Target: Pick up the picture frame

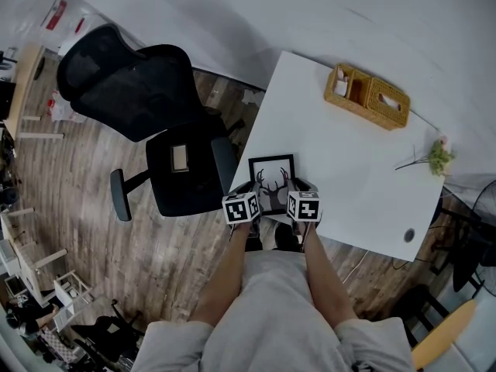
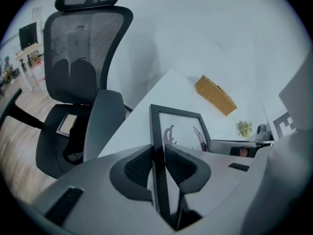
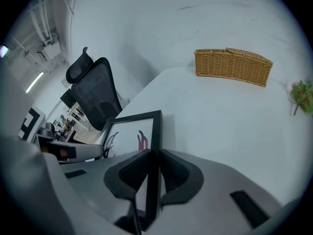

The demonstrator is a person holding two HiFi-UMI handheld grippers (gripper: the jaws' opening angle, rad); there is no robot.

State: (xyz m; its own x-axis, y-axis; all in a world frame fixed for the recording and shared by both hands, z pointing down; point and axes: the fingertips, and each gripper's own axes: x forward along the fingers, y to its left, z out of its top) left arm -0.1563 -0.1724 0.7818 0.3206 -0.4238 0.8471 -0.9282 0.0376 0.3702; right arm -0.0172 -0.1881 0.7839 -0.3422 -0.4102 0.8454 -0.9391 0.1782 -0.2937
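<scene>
Nearest the lens, at the lower centre of the head view, we see the person's lap point(image 1: 271, 316) and two forearms point(image 1: 232, 273) reaching up the picture to the grippers. Just beyond them the picture frame point(image 1: 271, 181) lies at the near edge of the white table point(image 1: 349, 169), close to the corner facing the office chair point(image 1: 155, 115) at upper left and well apart from the wicker basket point(image 1: 366, 98) at upper right. We note the relation on which the lift turns: the frame sits between the two tools, its slightly longer axis running up the picture away from the person, so that each side rail lies in line with the jaws that straddle it. The left gripper point(image 1: 253, 189) takes the left rail and the right gripper point(image 1: 294, 186) the right rail, both near the lower corners; neither hand is nearer than the other. In the left gripper view the ribbed pads point(image 2: 139, 166) press on both faces of the rail, and the right gripper view shows the same clamp. We cannot tell whether the frame has left the tabletop. Its moulding is thin and black; the white sheet inside bears a dark antlered head with a touch of red. We judge it rigid and light, so an even, level rise of both hands should serve.
</scene>
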